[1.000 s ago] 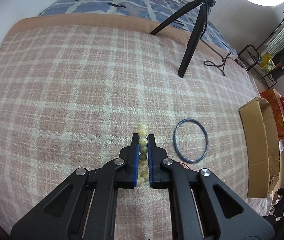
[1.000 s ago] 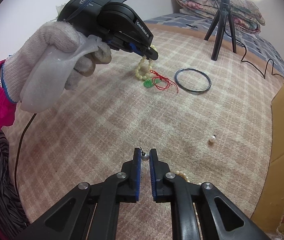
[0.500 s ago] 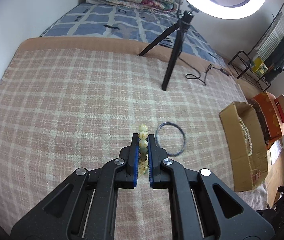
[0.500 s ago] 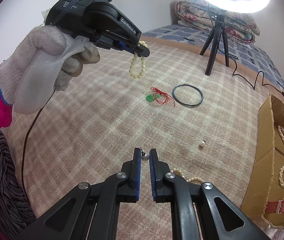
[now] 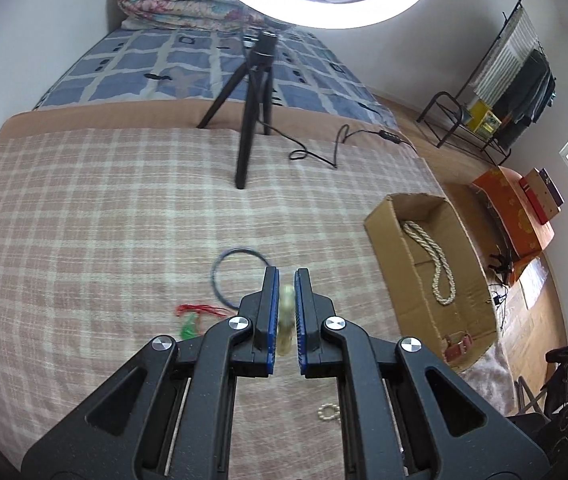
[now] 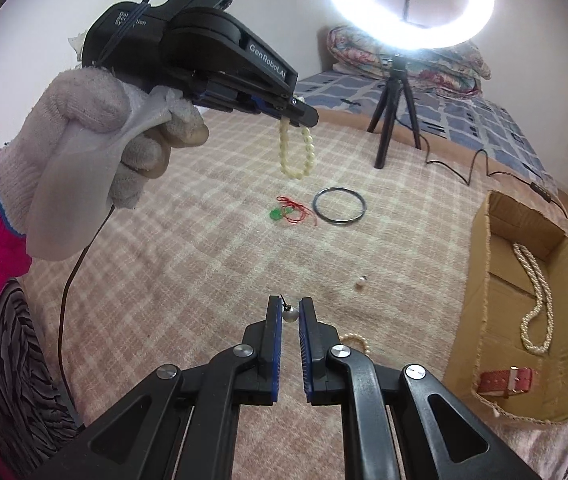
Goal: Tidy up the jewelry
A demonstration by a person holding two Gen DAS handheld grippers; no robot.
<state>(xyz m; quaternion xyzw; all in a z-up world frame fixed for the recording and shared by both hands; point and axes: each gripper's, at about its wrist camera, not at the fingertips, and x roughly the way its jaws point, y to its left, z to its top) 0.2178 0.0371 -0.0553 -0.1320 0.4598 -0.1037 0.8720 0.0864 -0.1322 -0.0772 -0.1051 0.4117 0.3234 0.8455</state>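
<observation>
My left gripper [image 5: 286,276] is shut on a pale yellow bead bracelet [image 5: 285,312], held high above the checked blanket; in the right wrist view the bracelet [image 6: 295,152] hangs from that gripper [image 6: 303,118]. My right gripper [image 6: 290,308] is shut on a small pearl earring [image 6: 289,314] just above the blanket. A dark bangle [image 6: 338,211], a red cord with a green pendant [image 6: 287,211] and a loose pearl [image 6: 359,281] lie on the blanket. A cardboard box [image 6: 479,248] at the right holds a pearl necklace [image 6: 535,292] and a red strap [image 6: 505,381].
A black tripod [image 5: 252,112] with a ring light and its cable [image 5: 323,148] stands at the blanket's far edge. A small pearl bracelet [image 5: 328,412] lies near my left gripper; it also shows in the right wrist view [image 6: 357,340]. Racks and an orange case [image 5: 515,208] stand at the right.
My left gripper has lifted the bead bracelet higher and swung right, bringing the cardboard box into its view. My right gripper has risen a little with the earring.
</observation>
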